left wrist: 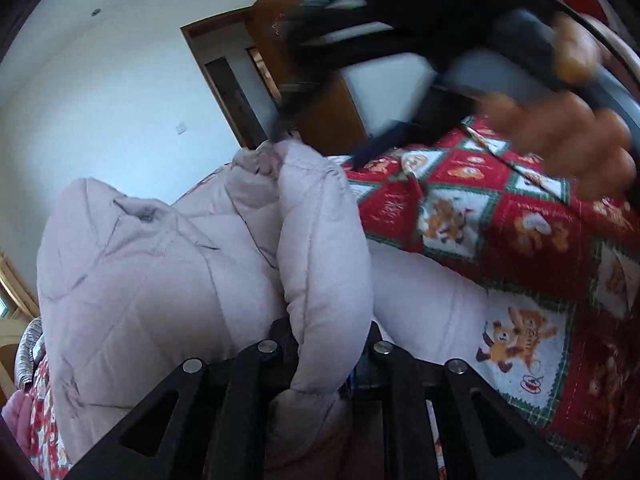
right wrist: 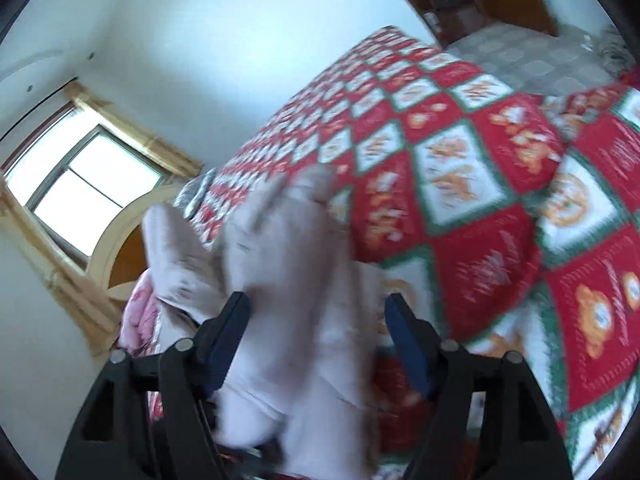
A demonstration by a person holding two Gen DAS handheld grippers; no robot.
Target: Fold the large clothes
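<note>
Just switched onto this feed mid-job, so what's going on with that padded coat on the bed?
A person is folding a pale quilted coat on a bed covered by a red teddy-bear quilt. The left gripper is clamped on a puffy fold of the coat. The right gripper stands open, with the coat lying between its jaws but not pinched. In the left wrist view the person's right hand shows blurred above the quilt.
</note>
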